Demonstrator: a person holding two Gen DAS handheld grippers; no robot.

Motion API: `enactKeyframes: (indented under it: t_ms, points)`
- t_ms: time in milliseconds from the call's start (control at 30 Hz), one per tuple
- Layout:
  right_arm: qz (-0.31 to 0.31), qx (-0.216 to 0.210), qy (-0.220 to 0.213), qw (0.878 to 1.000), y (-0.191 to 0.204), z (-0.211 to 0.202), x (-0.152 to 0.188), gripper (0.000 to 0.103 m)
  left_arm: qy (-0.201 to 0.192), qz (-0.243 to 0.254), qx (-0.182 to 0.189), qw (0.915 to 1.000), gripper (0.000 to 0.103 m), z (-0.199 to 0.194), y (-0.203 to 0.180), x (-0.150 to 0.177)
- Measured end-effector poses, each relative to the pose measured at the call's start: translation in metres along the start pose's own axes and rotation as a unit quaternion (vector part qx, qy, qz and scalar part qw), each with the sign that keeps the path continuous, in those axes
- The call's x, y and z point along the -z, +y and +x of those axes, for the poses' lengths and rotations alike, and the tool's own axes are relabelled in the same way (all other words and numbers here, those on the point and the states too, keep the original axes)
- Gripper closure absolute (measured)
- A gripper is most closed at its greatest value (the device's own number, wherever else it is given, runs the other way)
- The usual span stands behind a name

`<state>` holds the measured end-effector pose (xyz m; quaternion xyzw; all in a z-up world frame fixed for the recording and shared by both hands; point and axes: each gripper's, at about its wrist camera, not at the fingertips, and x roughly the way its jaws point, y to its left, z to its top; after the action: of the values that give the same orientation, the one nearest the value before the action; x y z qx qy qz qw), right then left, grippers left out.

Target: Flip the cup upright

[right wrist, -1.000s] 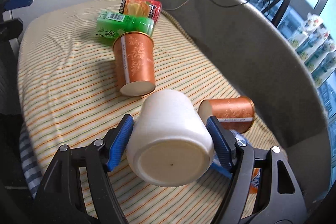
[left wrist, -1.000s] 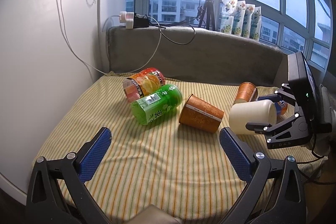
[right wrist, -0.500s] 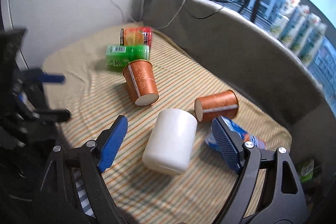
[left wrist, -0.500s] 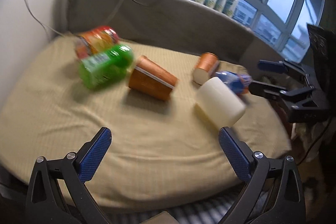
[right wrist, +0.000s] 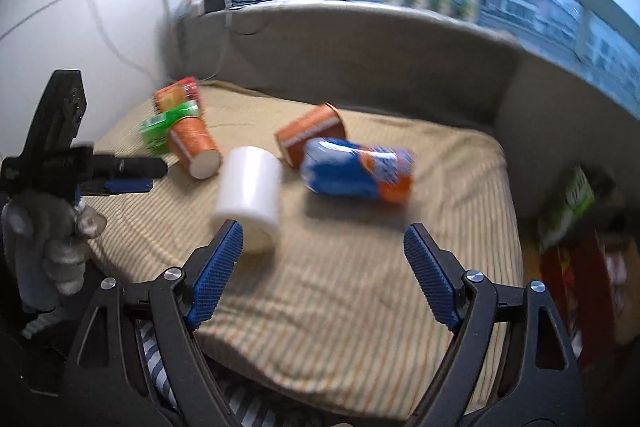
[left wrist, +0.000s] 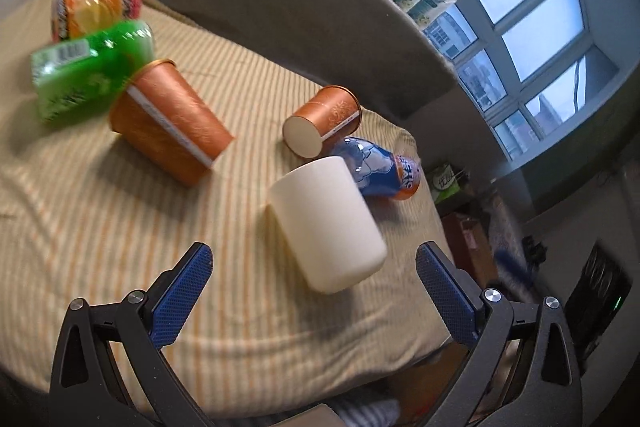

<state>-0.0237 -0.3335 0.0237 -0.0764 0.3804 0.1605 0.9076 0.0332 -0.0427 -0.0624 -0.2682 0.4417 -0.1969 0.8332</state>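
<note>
A cream-white cup point(left wrist: 326, 223) lies on its side on the striped cloth, its closed base toward both cameras; it also shows in the right wrist view point(right wrist: 248, 193). My left gripper point(left wrist: 314, 277) is open, its fingers either side of the cup's base and just short of it. My right gripper point(right wrist: 322, 257) is open and empty, pulled back over the table's front edge, the cup ahead of its left finger. The left gripper and the gloved hand holding it show at the left of the right wrist view point(right wrist: 120, 169).
Two orange paper cups point(left wrist: 170, 127) point(left wrist: 322, 119) lie on their sides. A blue can point(left wrist: 380, 167) lies just behind the white cup. A green bottle point(left wrist: 90, 71) and an orange-red can point(left wrist: 94, 5) lie at the far left. A grey padded backrest point(left wrist: 304, 7) rims the table.
My right gripper opened, let go of the white cup and drew back. The cup now lies on the cloth. My left gripper swung round and closed in on the cup.
</note>
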Motion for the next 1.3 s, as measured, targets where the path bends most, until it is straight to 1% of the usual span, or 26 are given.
enactKeyframes:
  t_ms: [133,200,300,400,533,700,733,767,900,933,1000,1033,1200,1300]
  points:
    - [0.048,0.002,-0.005,0.999,-0.023,-0.006,0.02,0.018,0.024,-0.049,0.007,0.9985,0.002,0.02,0.005,-0.011]
    - [0.062,0.004,-0.005,0.998,-0.03,-0.008,0.027,0.018,0.032,-0.067,0.01,0.9972,0.002,0.027,0.008,-0.014]
    - [0.07,0.015,-0.008,0.997,-0.037,-0.009,0.035,0.018,0.043,-0.085,0.008,0.9954,0.002,0.036,0.011,-0.016]
    - [0.082,0.012,-0.01,0.997,-0.042,-0.009,0.04,0.018,0.052,-0.099,0.008,0.9937,0.002,0.044,0.012,-0.016]
    - [0.082,0.018,-0.009,0.996,-0.044,-0.007,0.044,0.018,0.057,-0.099,0.005,0.9935,0.002,0.053,0.009,-0.018]
    - [0.087,0.021,-0.007,0.996,-0.048,-0.003,0.048,0.018,0.066,-0.11,0.004,0.9918,0.002,0.065,0.01,-0.019]
    - [0.089,0.023,-0.006,0.996,-0.05,-0.003,0.049,0.018,0.068,-0.112,0.004,0.9914,0.003,0.067,0.01,-0.02]
    - [0.09,0.024,-0.007,0.996,-0.051,-0.002,0.05,0.018,0.071,-0.115,0.005,0.9908,0.007,0.068,0.011,-0.02]
    - [0.092,0.028,-0.007,0.995,-0.054,-0.002,0.053,0.018,0.079,-0.123,0.001,0.9892,0.015,0.076,0.014,-0.02]
    - [0.093,0.028,-0.006,0.995,-0.055,-0.002,0.054,0.018,0.081,-0.125,0.001,0.9889,0.021,0.077,0.014,-0.02]
    - [0.094,0.031,-0.003,0.995,-0.056,0.0,0.055,0.018,0.083,-0.129,0.005,0.9882,0.023,0.08,0.014,-0.02]
    - [0.094,0.034,-0.002,0.995,-0.057,0.001,0.056,0.018,0.083,-0.128,0.008,0.9883,0.026,0.08,0.013,-0.019]
    - [0.1,0.038,-0.003,0.994,-0.061,0.003,0.057,0.018,0.079,-0.12,0.006,0.9896,0.026,0.079,0.009,-0.021]
    - [0.098,0.042,-0.005,0.994,-0.061,0.003,0.056,0.018,0.07,-0.102,0.002,0.9923,0.027,0.075,0.003,-0.021]
